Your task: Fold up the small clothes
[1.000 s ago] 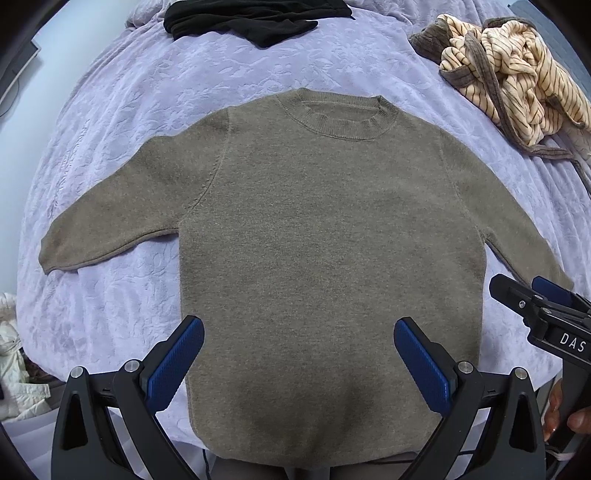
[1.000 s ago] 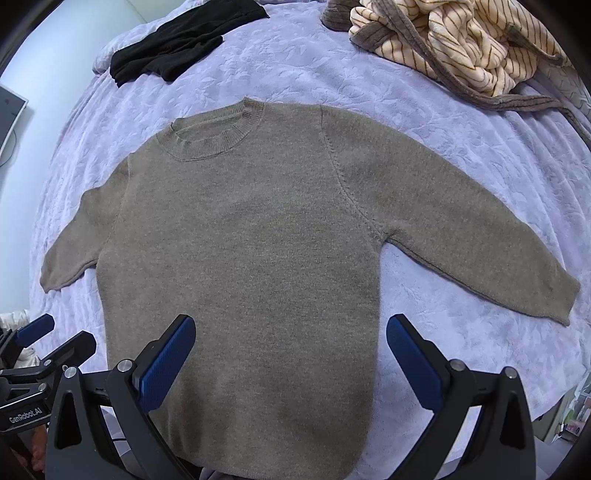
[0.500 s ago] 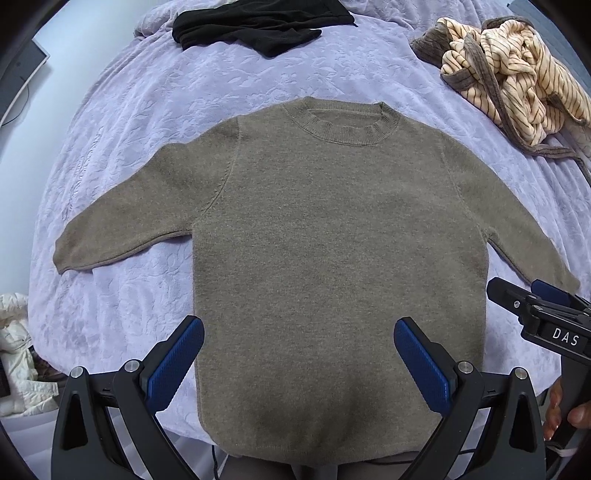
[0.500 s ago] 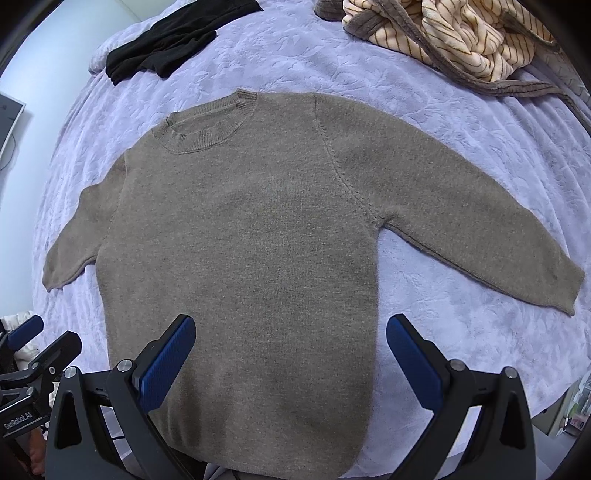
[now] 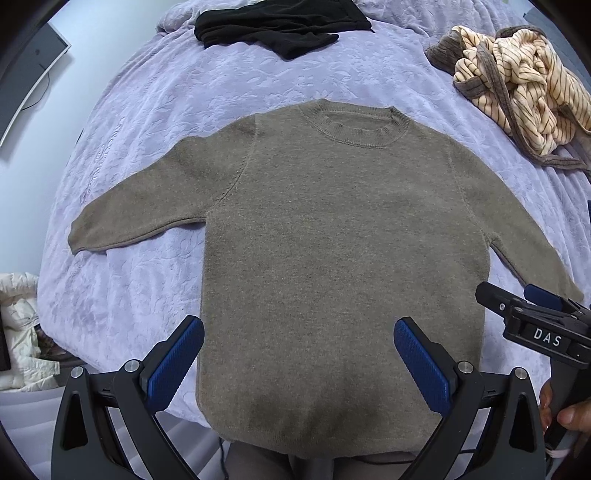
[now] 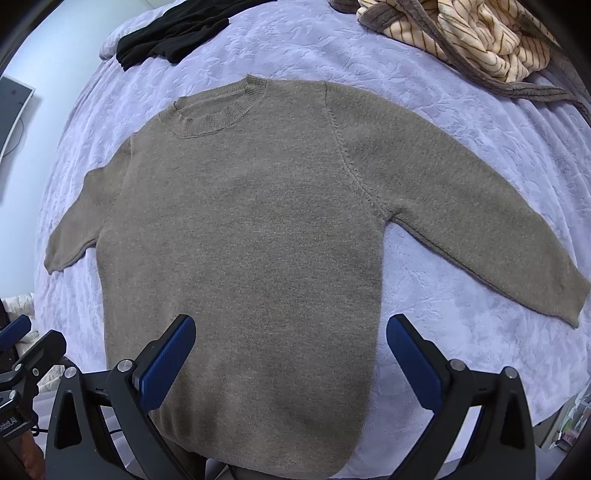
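A small olive-brown knit sweater [image 5: 343, 251] lies flat and face up on the lavender bedspread [image 5: 177, 96], collar away from me, both sleeves spread out to the sides. It also shows in the right wrist view [image 6: 251, 236]. My left gripper [image 5: 297, 363] is open and empty, hovering over the sweater's lower hem. My right gripper [image 6: 290, 363] is open and empty, also above the hem, a little to the right. The right gripper shows at the right edge of the left wrist view [image 5: 532, 314], near the right sleeve cuff.
A black garment [image 5: 280, 22] lies at the far side of the bed. A crumpled cream-and-brown striped garment [image 5: 517, 92] lies at the far right. A white bundle [image 5: 18, 332] sits off the bed's left edge. A monitor [image 5: 26, 74] stands at the left.
Both grippers have drawn back and risen slightly, so the sweater sits further off and more of the bed shows. The sweater has not moved. Both stay open.
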